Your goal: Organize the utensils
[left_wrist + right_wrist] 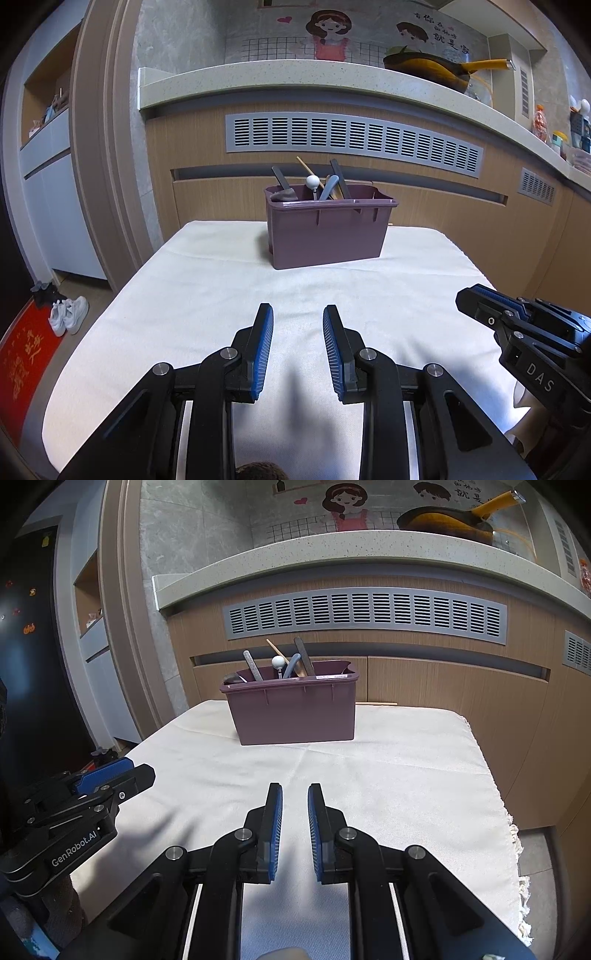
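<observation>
A purple utensil bin point(327, 236) point(295, 712) stands at the far end of a white cloth-covered table point(207, 295) point(388, 775). Several utensils stick up out of it: dark handles, a white ball-topped tool point(312, 181) point(277, 661), a wooden stick. One chopstick point(376, 703) lies on the cloth behind the bin's right side. My left gripper point(298, 317) hovers over the near cloth, open and empty. My right gripper point(295, 795) hovers beside it, jaws narrowly apart with nothing between them. Each gripper shows at the other view's edge, the right gripper point(476, 295) and the left gripper point(125, 771).
A wood-panelled counter front with grey vents point(351, 138) rises right behind the table. A pan with a yellow handle point(439, 68) sits on the countertop. Shoes point(68, 314) and a red mat point(26, 365) lie on the floor at the left. The cloth's fringed edge point(517, 842) hangs at the right.
</observation>
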The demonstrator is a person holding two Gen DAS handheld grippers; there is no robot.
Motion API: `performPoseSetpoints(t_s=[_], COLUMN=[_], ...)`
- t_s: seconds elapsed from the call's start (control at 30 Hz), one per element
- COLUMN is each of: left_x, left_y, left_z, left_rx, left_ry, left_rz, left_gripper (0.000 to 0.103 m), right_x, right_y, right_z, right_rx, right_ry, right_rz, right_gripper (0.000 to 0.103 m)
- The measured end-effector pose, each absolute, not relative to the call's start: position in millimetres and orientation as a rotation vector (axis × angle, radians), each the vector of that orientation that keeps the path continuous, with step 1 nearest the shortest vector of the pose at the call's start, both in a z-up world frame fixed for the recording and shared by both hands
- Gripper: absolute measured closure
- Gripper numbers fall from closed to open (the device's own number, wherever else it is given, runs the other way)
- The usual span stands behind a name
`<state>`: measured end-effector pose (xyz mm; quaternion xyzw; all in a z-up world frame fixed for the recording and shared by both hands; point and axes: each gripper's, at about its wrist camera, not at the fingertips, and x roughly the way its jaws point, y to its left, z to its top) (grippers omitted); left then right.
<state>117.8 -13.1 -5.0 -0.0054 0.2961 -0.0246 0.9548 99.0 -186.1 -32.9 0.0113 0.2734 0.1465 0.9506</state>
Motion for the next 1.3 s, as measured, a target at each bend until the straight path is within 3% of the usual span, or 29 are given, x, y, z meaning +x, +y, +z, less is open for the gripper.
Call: performPoseSetpoints(t_s=[1.3], left_x=[116.7], left_y=[-12.4], left_z=[-9.7], left_rx=[-0.031], left_ry=[0.628], left_rz=[-0.052], left_gripper=[0.074], right_x=[96.4], right_y=[-185.5], right_z=[-32.6], right_rx=[0.032], right_ry=[0.549], right_rz=[0.272], right_gripper=[0.089])
